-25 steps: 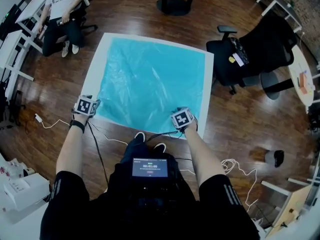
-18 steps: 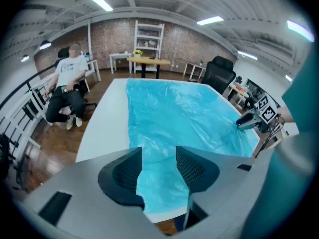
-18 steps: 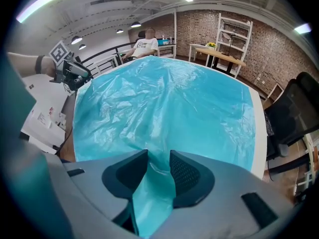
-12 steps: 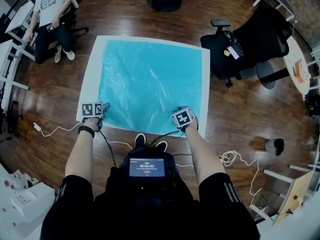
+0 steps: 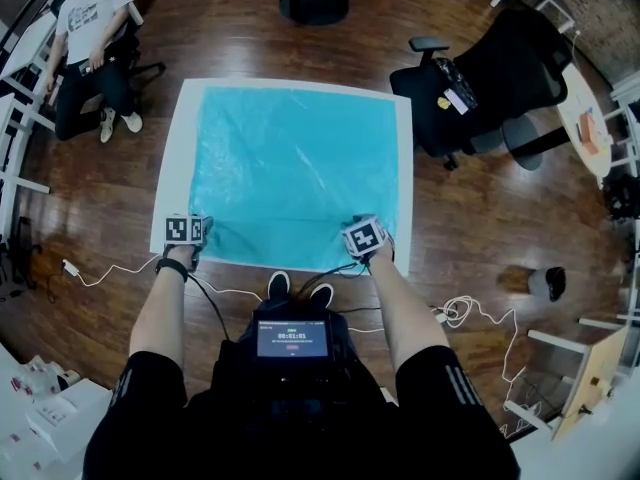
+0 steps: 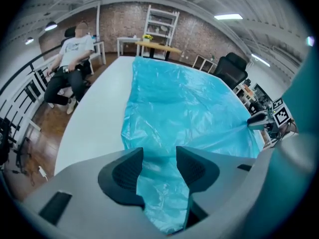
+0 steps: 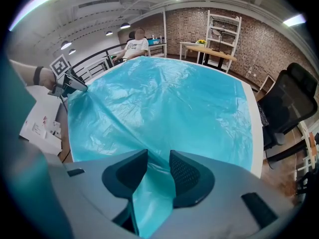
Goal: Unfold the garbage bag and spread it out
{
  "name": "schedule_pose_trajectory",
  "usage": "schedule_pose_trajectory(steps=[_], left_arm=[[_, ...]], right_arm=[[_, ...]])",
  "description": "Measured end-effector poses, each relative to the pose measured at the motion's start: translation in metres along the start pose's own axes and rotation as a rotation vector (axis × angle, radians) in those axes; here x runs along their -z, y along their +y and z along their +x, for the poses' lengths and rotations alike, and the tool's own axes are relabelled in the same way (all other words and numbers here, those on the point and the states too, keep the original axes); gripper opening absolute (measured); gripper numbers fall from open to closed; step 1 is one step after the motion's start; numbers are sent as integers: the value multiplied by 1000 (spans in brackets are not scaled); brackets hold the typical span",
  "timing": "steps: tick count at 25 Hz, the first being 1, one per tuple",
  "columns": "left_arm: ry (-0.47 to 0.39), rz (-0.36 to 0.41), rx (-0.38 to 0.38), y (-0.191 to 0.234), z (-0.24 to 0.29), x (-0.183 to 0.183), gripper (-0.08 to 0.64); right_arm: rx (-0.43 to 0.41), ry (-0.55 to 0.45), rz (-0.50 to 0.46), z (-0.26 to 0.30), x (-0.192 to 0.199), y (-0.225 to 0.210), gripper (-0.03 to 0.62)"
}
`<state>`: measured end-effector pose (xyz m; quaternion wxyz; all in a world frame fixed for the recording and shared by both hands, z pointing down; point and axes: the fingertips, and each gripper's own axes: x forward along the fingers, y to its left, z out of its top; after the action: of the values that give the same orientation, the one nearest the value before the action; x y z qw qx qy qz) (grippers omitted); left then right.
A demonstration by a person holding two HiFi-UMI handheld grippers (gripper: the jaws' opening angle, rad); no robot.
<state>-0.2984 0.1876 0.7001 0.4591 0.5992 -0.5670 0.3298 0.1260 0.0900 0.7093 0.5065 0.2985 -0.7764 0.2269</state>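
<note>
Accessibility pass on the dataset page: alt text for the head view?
A turquoise garbage bag lies spread on a white sheet on a wooden floor, its two near corners held in the jaws of a standing person's left gripper and right gripper. A black office chair stands at right; a seated person at upper left.

black chair (image 5: pixel 500 78) right | seated person (image 5: pixel 85 43) upper left | white mat (image 5: pixel 177 168) on floor

I see bright, even light from ceiling strips (image 6: pixel 228 17) far ahead of the jaws; fisheye edges bend and darken.
</note>
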Motion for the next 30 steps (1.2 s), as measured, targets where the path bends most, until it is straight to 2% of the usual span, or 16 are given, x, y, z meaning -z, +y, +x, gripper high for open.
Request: schedule_pose_trajectory(steps=[6,9,13,17,23,30], left_arm=[[-4,34,0,0,3,-1,225],[-12,18,6,0,2,-1,225],[-70,10,3,1,-10,-16,225],[-160,65,22,-13,-29,-37,225],[-244,134,101,-54,-48,-43,225],[-266,172,206,-95,-61,-35,225]], right_arm=[[4,-8,0,1,1,-1,181],[9,-6,0,-1,0,-2,181],[15,-119,50,-17,-22,-3,175],[3,-241,71,-44,-46,0,175],[-19,-342,155,-74,-57,4,72],[-14,-415,234,-98,-52,11,39]])
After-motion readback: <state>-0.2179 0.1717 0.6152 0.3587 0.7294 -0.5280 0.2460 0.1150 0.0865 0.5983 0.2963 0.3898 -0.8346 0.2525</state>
